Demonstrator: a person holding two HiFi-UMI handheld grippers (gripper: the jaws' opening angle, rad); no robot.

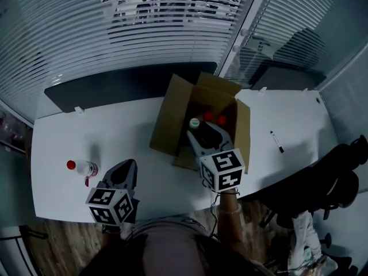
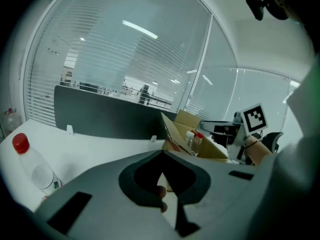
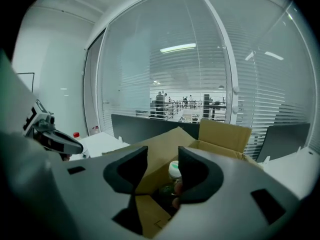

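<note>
The right gripper [image 3: 162, 160] is held spread above the white-capped bottle [image 3: 174, 169] inside the box [image 1: 165, 119]. Its jaws are best centred on the cap, clear of the flaps. The left gripper [image 1: 127, 165] is pressed together, empty.

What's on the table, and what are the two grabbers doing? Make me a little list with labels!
Table: white
Cardboard box: open, with bottles inside
Left gripper: fingers shut, nothing held, next to the red-capped bottle on the table
Right gripper: fingers open, over the box, pointing at the white-capped bottle
Pen: black, on the table to the right of the box
</note>
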